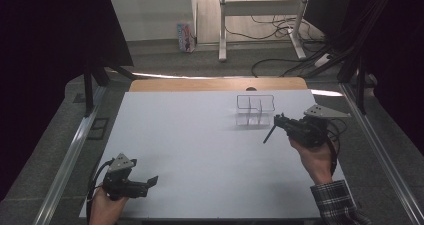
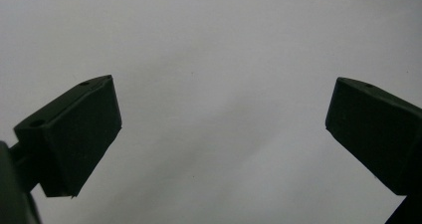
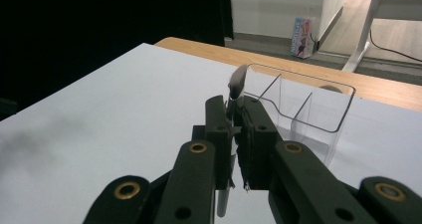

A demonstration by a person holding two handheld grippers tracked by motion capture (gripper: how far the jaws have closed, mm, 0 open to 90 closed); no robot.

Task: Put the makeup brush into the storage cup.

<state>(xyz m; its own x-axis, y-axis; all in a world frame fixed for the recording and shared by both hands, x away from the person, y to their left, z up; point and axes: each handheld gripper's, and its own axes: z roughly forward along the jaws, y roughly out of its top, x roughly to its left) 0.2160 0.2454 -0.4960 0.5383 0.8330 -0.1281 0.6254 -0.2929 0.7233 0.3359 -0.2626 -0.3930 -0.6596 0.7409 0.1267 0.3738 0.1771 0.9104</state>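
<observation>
The right gripper (image 3: pixel 234 134) has its two black jaws pressed together on a thin brush (image 3: pixel 236 87), whose soft grey tip pokes up past the jaw ends while its stem hangs below them. In the high view the brush (image 1: pixel 269 134) slants down and to the left from the right gripper (image 1: pixel 281 121), its lower end just above the white table (image 1: pixel 190 150). Just beyond the jaws stands a clear plastic organiser (image 3: pixel 303 104) with thin dividers; its compartments look empty. The brush is close beside the organiser but not yet inside it, so the pick-up looks done and the placing into a compartment looks left to do.

The left gripper (image 2: pixel 224 134) has its jaws wide apart with nothing between them, over bare table. In the high view it sits near the table's front left corner (image 1: pixel 145 182), well apart from the organiser (image 1: pixel 255 110).
</observation>
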